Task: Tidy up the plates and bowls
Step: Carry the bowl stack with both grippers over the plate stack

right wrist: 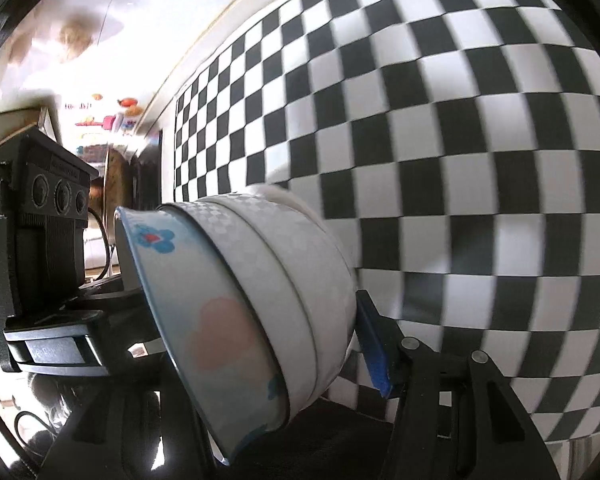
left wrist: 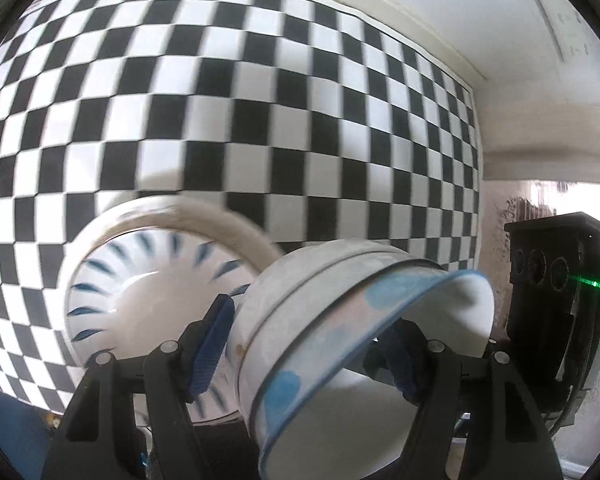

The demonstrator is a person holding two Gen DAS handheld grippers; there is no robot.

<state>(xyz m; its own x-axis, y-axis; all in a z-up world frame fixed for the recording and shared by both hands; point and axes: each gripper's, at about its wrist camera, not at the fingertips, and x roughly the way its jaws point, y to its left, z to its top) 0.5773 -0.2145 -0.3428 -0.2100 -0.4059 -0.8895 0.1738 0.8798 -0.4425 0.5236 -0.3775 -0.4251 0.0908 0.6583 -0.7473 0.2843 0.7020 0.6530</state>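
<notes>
Checkered desk [left wrist: 260, 100] below. Both claws, left claw [left wrist: 316, 344] and right claw [right wrist: 260, 332], clamp one flower-print bowl stack [left wrist: 340, 320], tilted on edge. Blue-dash bowl [left wrist: 140, 288] lies just beyond the stack, on the left claw's side.

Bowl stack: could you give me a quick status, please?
Left gripper and right gripper each clamp the nested bowl stack, tilted. Blue-patterned plate on checkered cloth below. Nothing blocking.

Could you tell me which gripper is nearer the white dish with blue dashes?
Left. The left gripper hangs just over the white dish with blue dashes; the right gripper holds the far side of the stack of white bowls, farther off.
</notes>
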